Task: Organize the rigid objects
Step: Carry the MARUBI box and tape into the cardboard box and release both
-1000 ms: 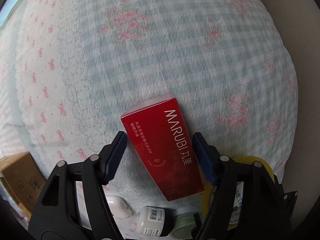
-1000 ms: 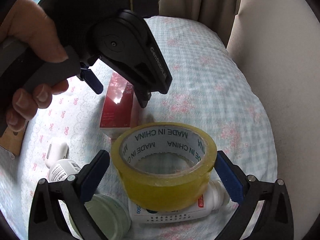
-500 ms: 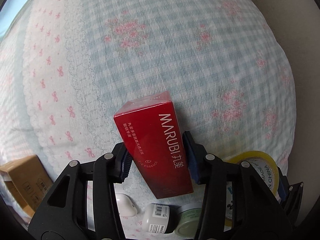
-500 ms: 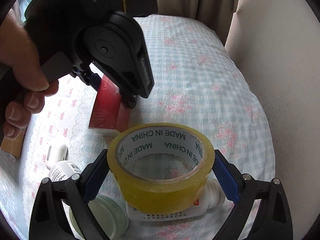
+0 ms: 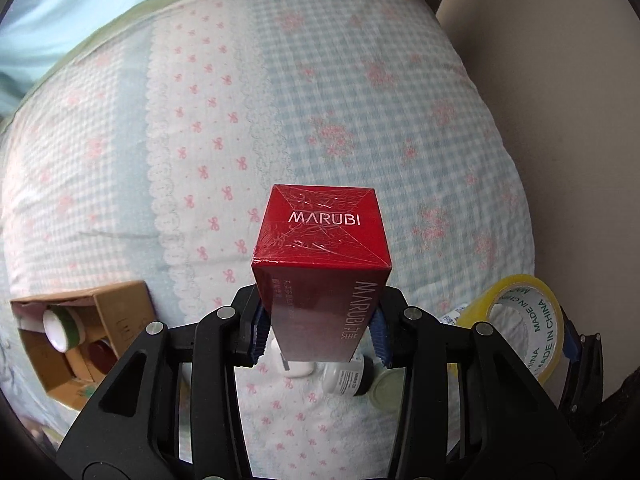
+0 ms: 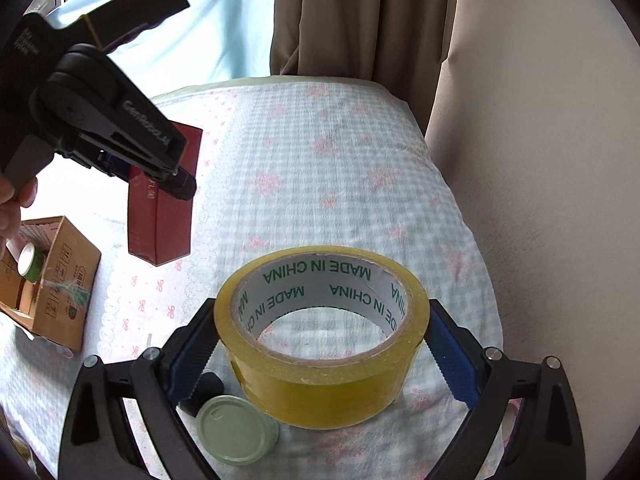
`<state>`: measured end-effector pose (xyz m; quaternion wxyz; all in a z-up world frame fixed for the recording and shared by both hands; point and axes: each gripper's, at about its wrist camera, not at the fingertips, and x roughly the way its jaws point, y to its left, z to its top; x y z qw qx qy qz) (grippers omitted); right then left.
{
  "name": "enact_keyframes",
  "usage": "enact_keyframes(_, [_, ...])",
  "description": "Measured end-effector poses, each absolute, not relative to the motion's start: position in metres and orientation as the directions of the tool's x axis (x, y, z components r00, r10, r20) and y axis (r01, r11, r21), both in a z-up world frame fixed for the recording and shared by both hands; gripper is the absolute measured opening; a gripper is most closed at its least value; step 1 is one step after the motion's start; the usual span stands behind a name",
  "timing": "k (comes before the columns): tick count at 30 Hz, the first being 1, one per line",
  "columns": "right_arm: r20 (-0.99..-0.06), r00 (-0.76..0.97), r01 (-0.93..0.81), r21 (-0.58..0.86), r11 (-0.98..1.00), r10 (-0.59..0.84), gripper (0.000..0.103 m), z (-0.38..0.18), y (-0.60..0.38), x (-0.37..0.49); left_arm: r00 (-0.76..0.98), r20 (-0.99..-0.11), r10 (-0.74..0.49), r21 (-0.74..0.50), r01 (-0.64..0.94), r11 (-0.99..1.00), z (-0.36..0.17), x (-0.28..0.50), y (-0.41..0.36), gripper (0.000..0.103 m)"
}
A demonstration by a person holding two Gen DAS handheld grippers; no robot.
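Red box (image 5: 322, 280) is up in the air, clamped across its long sides by the left gripper (image 5: 318, 336), which grabs it low down, so most of the box sticks out past the jaws. Probably so it can go end-first into the carton (image 5: 86, 334) sitting off to the left on the quilt (image 5: 360, 100). Right gripper (image 6: 320, 354) has its jaws squeezed on the tape roll (image 6: 322, 336), gripping the outer rim on both sides with the hole facing up, lifted off the bed too. Looks like both are headed for that carton, which already has a green-banded tub (image 5: 60, 326) in it. A green jar (image 6: 236, 428), a small bottle (image 5: 346, 378) and a white thing (image 5: 294, 368) lie on the quilt below, not sorted yet.
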<state>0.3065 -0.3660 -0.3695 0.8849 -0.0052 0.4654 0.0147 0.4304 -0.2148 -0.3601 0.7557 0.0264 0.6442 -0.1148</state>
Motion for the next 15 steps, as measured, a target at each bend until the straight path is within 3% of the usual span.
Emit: enact_keyframes(15, [-0.774,0.626,-0.083,0.055,0.995,0.095,0.096,-0.224,-0.271,0.274,0.352,-0.917,-0.187,-0.158,0.110,0.981,-0.226,0.359,-0.013,0.037])
